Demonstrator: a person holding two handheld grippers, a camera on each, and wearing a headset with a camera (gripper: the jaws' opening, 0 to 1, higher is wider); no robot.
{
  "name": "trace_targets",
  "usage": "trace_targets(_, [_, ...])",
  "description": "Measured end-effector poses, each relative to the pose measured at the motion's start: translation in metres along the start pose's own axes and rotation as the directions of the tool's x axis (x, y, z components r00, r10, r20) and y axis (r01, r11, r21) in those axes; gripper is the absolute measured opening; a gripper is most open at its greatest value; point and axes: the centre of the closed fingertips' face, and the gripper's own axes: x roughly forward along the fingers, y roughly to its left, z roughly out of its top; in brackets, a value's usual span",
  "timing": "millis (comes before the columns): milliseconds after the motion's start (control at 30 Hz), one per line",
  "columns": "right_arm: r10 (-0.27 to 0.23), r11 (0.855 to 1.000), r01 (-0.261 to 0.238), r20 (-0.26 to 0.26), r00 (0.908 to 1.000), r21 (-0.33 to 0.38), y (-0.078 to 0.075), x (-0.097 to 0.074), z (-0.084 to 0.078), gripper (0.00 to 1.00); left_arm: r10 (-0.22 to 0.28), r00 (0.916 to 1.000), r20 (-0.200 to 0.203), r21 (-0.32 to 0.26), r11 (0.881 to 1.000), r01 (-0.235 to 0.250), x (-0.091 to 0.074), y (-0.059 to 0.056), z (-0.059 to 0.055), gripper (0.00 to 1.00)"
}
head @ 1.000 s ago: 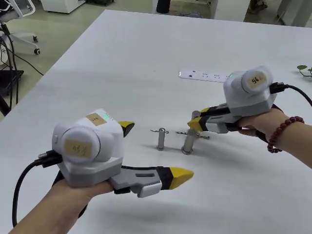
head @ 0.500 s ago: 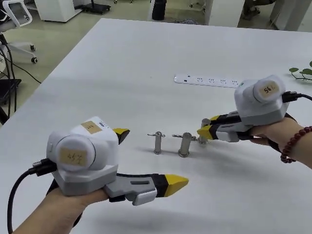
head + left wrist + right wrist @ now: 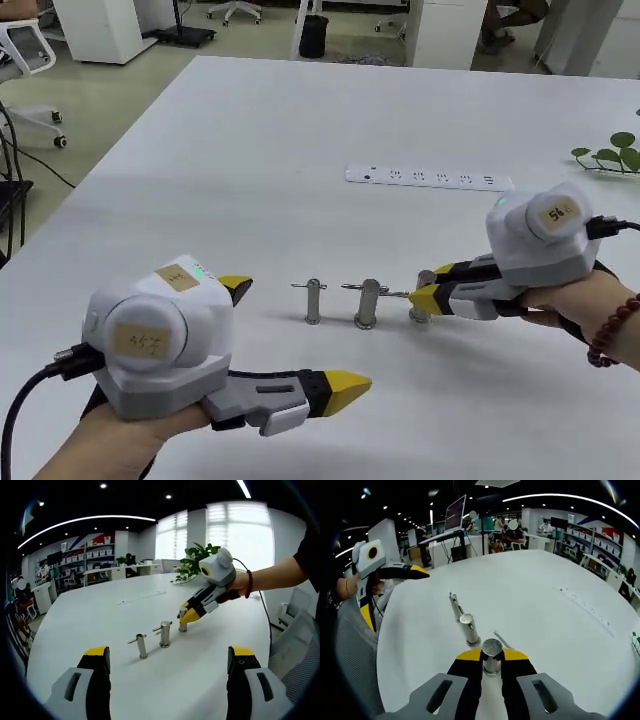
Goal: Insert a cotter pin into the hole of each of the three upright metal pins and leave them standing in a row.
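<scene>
Three upright metal pins stand in a row on the white table (image 3: 240,150). The left pin (image 3: 313,301) and the middle pin (image 3: 367,303) each have a thin cotter pin through the top. My right gripper (image 3: 426,294) is shut on the third pin (image 3: 424,300) at the row's right end. In the right gripper view the yellow jaws clamp that pin (image 3: 491,656), with the middle pin (image 3: 469,629) and far pin (image 3: 454,606) beyond. My left gripper (image 3: 290,335) hovers open in front of the row, holding nothing. Its view shows the pins (image 3: 165,633).
A white power strip (image 3: 428,178) lies behind the pins. A potted plant (image 3: 610,155) is at the table's far right edge. Office chairs (image 3: 25,40) and cabinets stand on the floor past the table's far left side.
My right gripper has carried the third pin from just behind the middle pin out to the right end of the row. The left gripper has stayed open and about in place.
</scene>
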Motion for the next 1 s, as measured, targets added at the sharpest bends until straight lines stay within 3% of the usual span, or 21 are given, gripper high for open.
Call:
trace_targets(467, [0.028,0.999,-0.028,0.009,0.9996,-0.029,0.027,-0.008,-0.006,0.08,0.0,0.9998,-0.021,0.019,1.0,0.0,-0.003,-0.005,-0.006,0.95])
trace_targets(1000, [0.113,0.988,-0.111,0.018,0.9934,-0.104,0.056,0.007,-0.009,0.08,0.012,0.9995,-0.028,0.029,1.0,-0.011,-0.005,-0.004,-0.009,0.95])
